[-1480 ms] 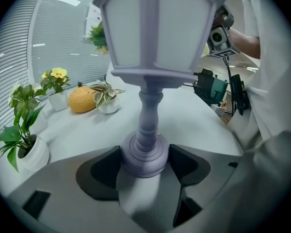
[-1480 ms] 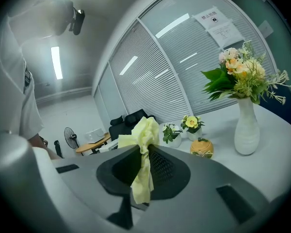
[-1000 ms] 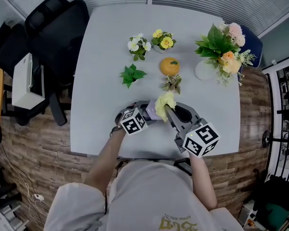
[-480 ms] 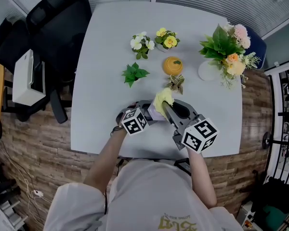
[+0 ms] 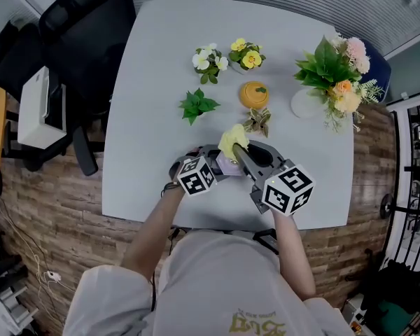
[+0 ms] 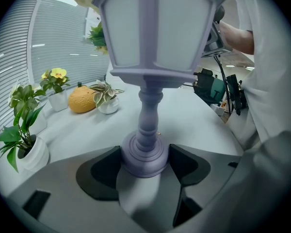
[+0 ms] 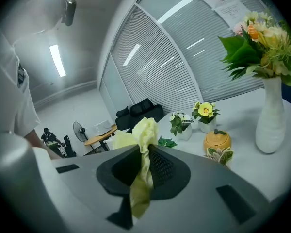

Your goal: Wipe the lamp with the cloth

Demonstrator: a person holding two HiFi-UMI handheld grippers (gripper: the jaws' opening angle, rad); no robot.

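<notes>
Nearest the person, the left gripper (image 6: 145, 163) has its jaws closed against the round base of the lamp (image 6: 150, 38), one on each side. The lamp stands upright on the table (image 5: 143, 131), close to the near edge and right in front of the person.

The right gripper (image 7: 144, 165) is pinching the cloth (image 7: 145, 130). A narrow yellow fold is clamped between its jaws and the rest bunches out past the tips. In the head view this bunch sits at the top of the lamp, so the wiping looks to be at the lantern head.

The main risk is leverage. The lamp is tall and held only at its foot, so a hard sideways rub at the top could tilt it or twist the base out of the jaws. The thin pinch on the cloth could also slip free under drag.

Just beyond the lamp is a small striped plant (image 5: 256, 121), which a long stroke could knock over. Further back stand an orange pot (image 5: 253, 94), three more little plants and a vase of flowers (image 5: 332, 75).
</notes>
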